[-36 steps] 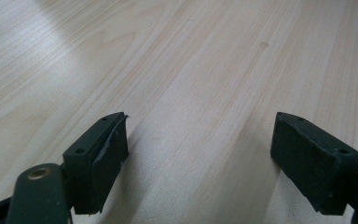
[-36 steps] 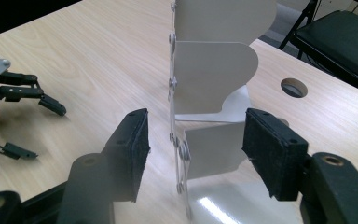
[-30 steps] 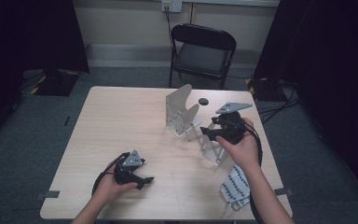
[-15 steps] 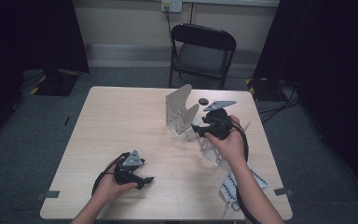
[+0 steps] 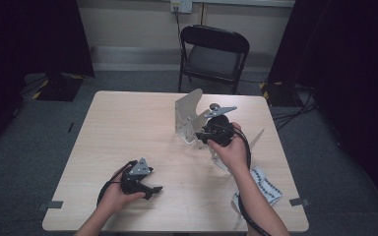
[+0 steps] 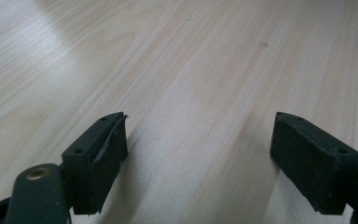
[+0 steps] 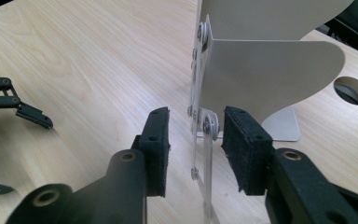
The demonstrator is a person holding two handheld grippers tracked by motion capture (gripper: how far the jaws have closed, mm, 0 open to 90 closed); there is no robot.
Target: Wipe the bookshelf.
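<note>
Closing around the metal bracket [image 7: 261, 70], right hand-held gripper [image 7: 196, 140] not yet clamped; left hand-held gripper [image 6: 198, 154] gapes wide.

Top of the white panel assembly [image 7: 265, 70] cut off by the upper edge in the right gripper view; foot partly hidden behind the right gripper [image 7: 195, 140]'s near pad. Whether that pad touches the bolted edge: cannot tell. In the high view, lower front of the assembly [image 5: 189, 115] hidden behind the right gripper [image 5: 211, 135] and hand. Small dark object [image 5: 215, 105] just behind the assembly too small to identify. Patterned sheet [image 5: 266, 184] near the assembly partly covered by the forearm, its markings unreadable.
</note>
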